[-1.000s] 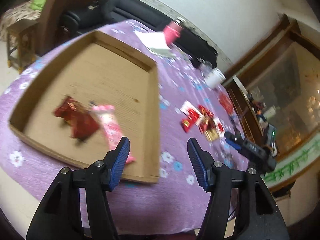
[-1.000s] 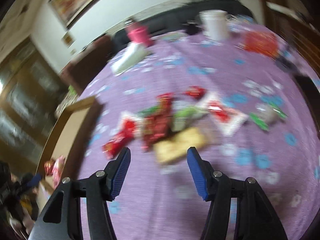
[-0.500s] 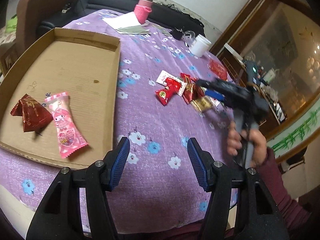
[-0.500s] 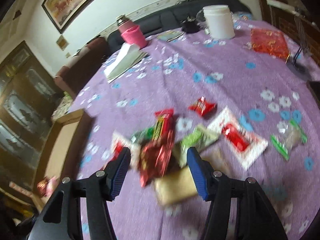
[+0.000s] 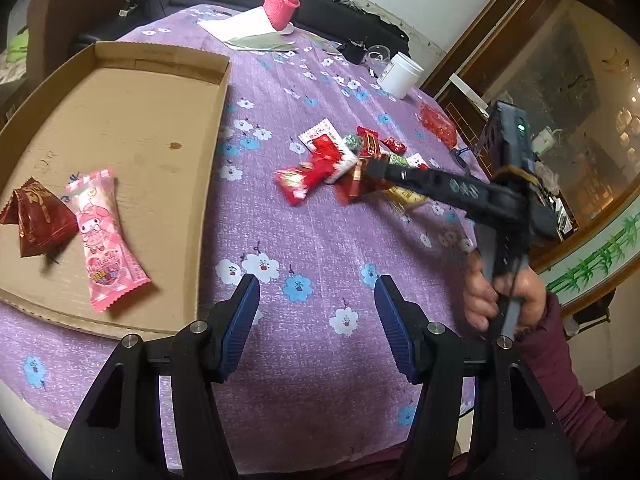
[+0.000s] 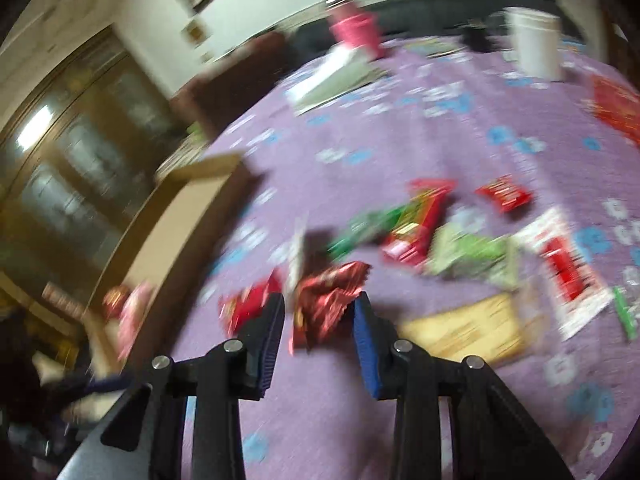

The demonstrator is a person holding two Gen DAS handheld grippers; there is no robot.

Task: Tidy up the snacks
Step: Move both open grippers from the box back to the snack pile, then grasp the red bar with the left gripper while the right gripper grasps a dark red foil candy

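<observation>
The cardboard tray (image 5: 132, 120) lies at the left of the purple flowered tablecloth and holds a pink wrapped snack (image 5: 102, 236) and a dark red foil packet (image 5: 36, 216). Loose snacks (image 5: 332, 156) are heaped at mid-table. My right gripper (image 5: 370, 168) reaches into that heap from the right. In the blurred right wrist view its jaws are closing around another dark red foil packet (image 6: 320, 308), which sits between the fingers of the right gripper (image 6: 319, 300). My left gripper (image 5: 316, 284) hangs open over bare cloth, nothing between its fingers.
A white jar (image 5: 400, 76), a pink-sleeved bottle (image 5: 282, 4) and papers (image 5: 248, 28) stand at the far side. A red packet (image 5: 438, 124) lies at the right edge. A person's hand (image 5: 500, 296) in a maroon sleeve holds the right gripper. Wooden cabinets flank the table.
The left view swung right from the tray toward the heap. The right gripper pushed forward into the heap, and its jaws narrowed around the dark red foil packet.
</observation>
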